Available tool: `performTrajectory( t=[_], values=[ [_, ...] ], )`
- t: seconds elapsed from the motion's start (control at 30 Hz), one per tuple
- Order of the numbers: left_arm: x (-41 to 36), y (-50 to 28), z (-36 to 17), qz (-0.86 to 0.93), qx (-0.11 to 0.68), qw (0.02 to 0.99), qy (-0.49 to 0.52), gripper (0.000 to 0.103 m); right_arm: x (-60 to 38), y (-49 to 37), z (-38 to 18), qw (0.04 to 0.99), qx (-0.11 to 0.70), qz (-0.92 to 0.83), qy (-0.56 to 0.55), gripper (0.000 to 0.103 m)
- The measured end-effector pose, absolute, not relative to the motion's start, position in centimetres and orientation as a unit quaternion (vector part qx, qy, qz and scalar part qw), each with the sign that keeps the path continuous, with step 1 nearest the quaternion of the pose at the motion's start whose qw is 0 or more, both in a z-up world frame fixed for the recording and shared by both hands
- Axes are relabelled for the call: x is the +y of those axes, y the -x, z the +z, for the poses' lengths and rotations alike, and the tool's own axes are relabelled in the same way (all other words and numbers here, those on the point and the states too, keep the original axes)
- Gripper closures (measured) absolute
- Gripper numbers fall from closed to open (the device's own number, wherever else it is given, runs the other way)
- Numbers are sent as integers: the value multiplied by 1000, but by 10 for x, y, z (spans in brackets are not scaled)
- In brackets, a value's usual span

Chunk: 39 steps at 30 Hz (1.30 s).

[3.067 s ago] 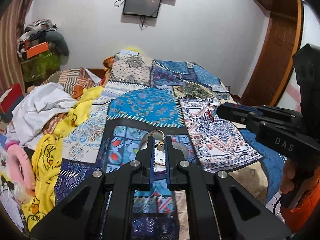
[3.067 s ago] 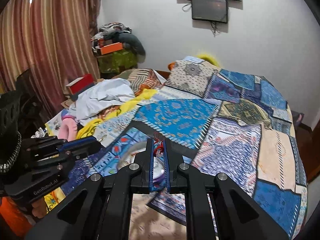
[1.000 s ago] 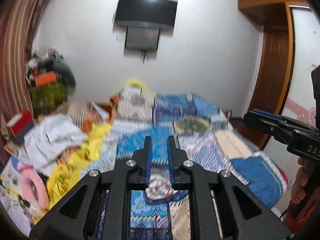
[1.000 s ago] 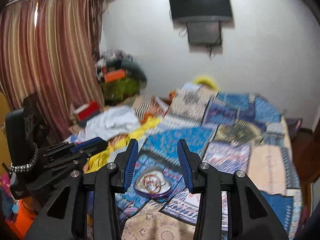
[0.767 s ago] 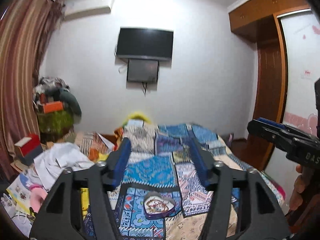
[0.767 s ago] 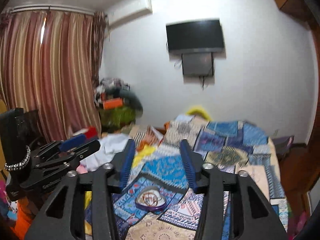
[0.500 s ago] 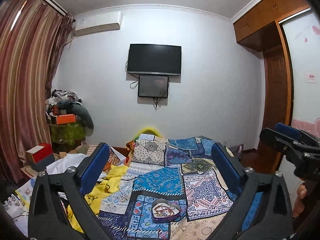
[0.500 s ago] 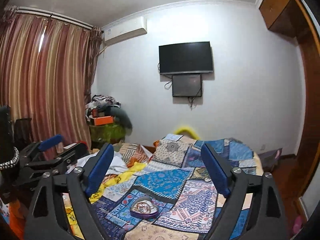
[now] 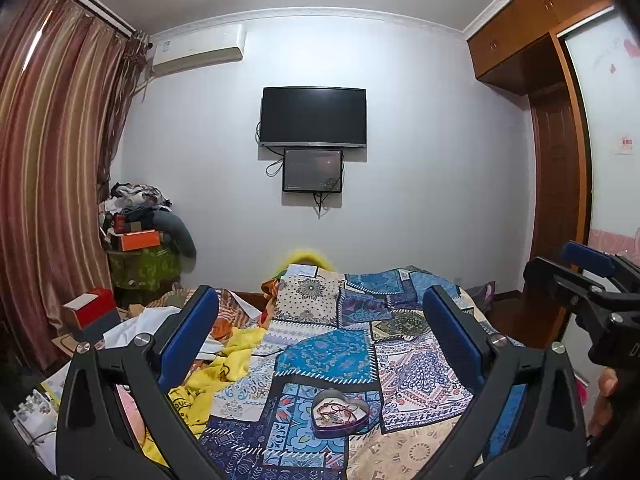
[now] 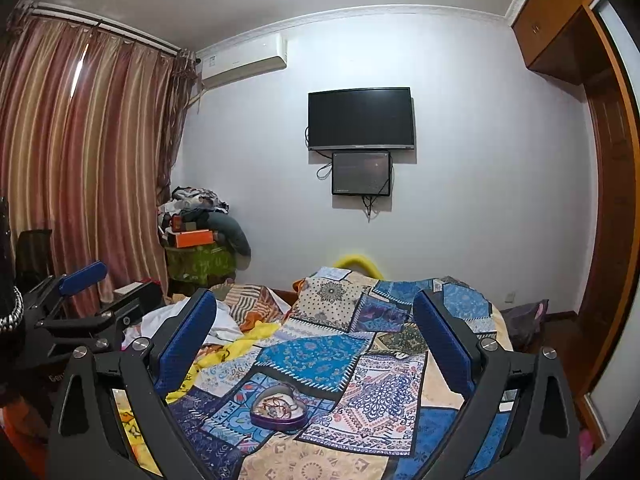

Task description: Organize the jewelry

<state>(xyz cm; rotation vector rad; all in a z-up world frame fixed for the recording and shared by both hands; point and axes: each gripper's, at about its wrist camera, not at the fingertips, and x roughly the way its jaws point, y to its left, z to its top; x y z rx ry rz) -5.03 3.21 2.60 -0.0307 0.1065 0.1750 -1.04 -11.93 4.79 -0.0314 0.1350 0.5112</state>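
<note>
Both tongs are held wide open, and nothing is gripped by the left tongs (image 9: pixel 320 336) or the right tongs (image 10: pixel 316 332). The heart-shaped tin (image 9: pixel 339 418) is seen low on the patchwork bed (image 9: pixel 420 368), at about 6 o'clock between the blue pads. Tangled jewelry (image 10: pixel 276 403) is seen inside it. No loose pieces can be made out on the bed. The putting-away step looks finished. Next, a check for any stray bits may be needed.
</note>
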Motion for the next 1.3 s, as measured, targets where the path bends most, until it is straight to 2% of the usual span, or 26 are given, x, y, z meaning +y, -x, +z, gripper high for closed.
performTrajectory(
  t=[1.3],
  values=[
    [38,40,11,88,72,993,30,0,-123,7,44,962,96,255,16,5]
  ],
)
